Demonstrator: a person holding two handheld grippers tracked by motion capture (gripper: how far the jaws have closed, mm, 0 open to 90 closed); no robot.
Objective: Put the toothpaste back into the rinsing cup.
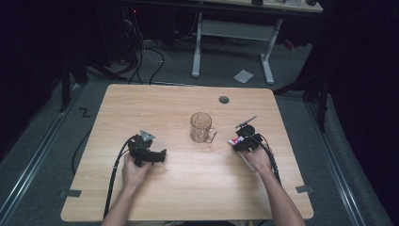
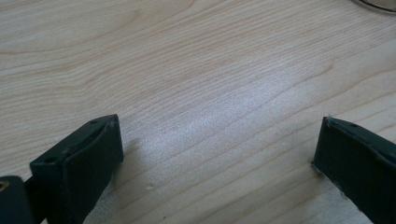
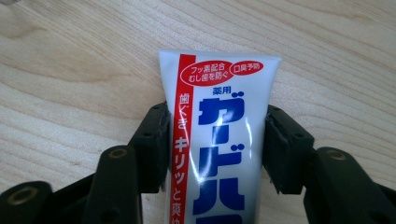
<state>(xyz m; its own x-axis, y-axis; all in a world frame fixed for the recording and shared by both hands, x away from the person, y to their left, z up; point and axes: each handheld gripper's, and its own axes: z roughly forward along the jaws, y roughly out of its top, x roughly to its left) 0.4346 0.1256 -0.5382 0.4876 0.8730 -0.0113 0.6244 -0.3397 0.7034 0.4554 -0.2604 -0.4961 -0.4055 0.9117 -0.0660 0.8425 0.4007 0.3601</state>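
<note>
The bench (image 1: 188,188) carries a glass mug (image 1: 202,128) at its middle. Your left gripper (image 2: 217,154) rests low, jaws wide open over bare wood. Your right gripper (image 3: 215,149) lies level, jaws pressed on the toothpaste tube (image 3: 219,121) right of the mug.

Light wooden table (image 1: 155,101), grey carpet floor (image 1: 226,70), white-legged desk (image 1: 230,33) behind, dark surroundings, trailing cables (image 1: 141,52)

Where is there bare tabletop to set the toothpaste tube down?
Bare wood lies between the glass mug and the table's far edge, and along the near edge between the two forearms. It is crowded right of the mug, around the right tool and the toothpaste tube.
</note>
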